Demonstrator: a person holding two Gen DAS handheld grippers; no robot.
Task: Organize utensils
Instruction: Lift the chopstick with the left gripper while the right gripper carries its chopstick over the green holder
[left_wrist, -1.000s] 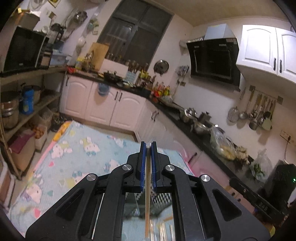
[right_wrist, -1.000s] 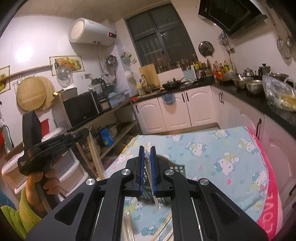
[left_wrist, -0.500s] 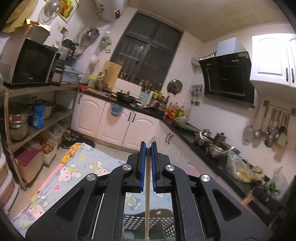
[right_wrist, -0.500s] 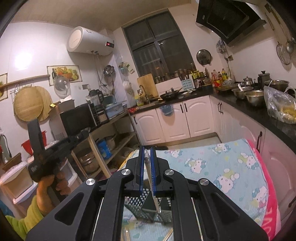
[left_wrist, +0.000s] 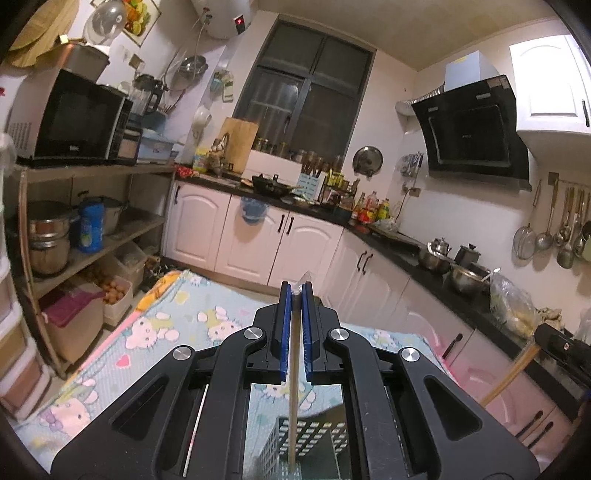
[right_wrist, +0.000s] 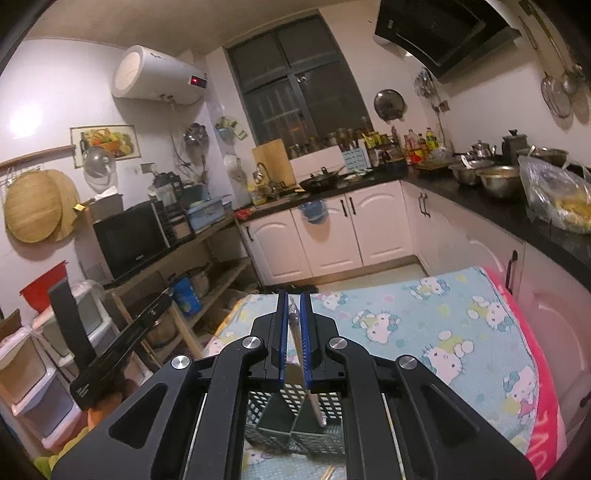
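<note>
Left gripper (left_wrist: 294, 291) clamps a wooden chopstick (left_wrist: 292, 406); right gripper (right_wrist: 294, 295) clamps a metal utensil (right_wrist: 317, 408). Both hang over the slotted caddy (right_wrist: 284, 417). Keep each vertical and release inside a compartment.

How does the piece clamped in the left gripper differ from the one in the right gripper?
The left gripper is shut on a thin, pale wooden chopstick; the right gripper is shut on a shiny, metal-looking utensil. The chopstick hangs nearly straight down, while the metal utensil slants to the right. Both reach down toward the dark perforated basket.
</note>
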